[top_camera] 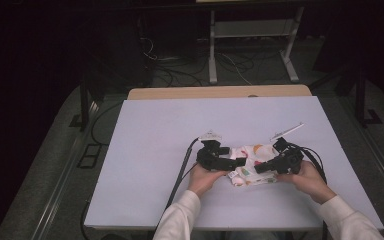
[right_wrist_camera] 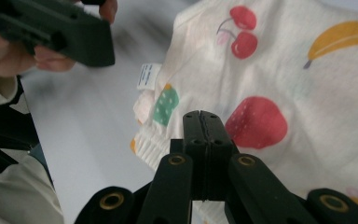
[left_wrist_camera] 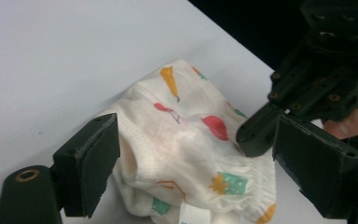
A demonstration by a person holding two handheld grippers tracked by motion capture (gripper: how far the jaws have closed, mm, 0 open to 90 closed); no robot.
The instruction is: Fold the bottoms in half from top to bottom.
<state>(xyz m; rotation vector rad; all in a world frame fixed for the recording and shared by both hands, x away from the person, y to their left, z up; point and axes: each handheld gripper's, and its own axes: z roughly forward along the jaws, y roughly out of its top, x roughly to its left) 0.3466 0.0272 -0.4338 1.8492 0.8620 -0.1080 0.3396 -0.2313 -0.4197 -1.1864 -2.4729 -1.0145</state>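
You work on a white table (top_camera: 155, 150) in a dark room, your left gripper (left_wrist_camera: 191, 154) spread wide around the cloth (left_wrist_camera: 186, 140), your right gripper (right_wrist_camera: 204, 122) pressed together.

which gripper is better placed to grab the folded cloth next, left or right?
Left, probably. The left gripper has its jaws open on either side of the cloth, so it need only close. The right gripper has its jaws shut, tip against the cloth, and would have to open first.
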